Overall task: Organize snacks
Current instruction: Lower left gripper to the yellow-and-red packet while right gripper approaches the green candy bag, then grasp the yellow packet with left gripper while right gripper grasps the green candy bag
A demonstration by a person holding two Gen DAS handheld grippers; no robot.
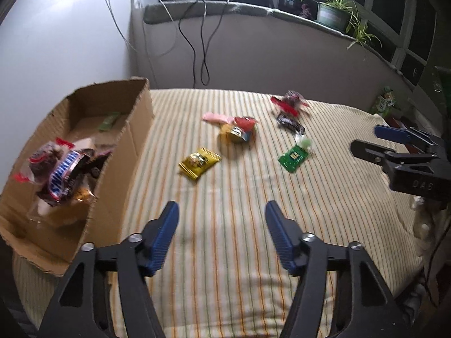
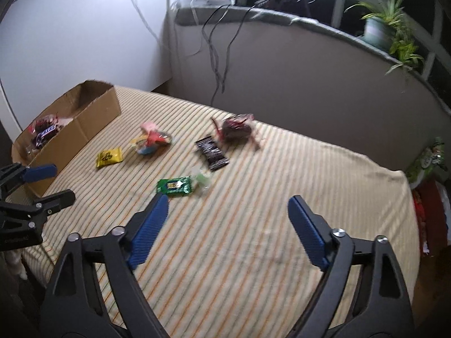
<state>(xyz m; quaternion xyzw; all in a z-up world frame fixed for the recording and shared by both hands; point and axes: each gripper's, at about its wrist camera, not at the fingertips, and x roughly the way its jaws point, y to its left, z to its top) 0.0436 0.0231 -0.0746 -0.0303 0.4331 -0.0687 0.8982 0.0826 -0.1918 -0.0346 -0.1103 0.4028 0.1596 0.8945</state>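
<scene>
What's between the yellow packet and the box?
Nothing: only bare striped cloth lies between the yellow packet and the box, clearest in the left wrist view.

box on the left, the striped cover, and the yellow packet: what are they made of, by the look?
Box: corrugated cardboard, matte brown; ragged torn top edges and a fold crease show.
Striped cover: woven cloth, probably cotton, matte; it drapes softly over the edge with slight wrinkles.
Yellow packet: likely plastic or foil film, slightly glossy, with crimped ends; blur leaves the exact film open.
</scene>
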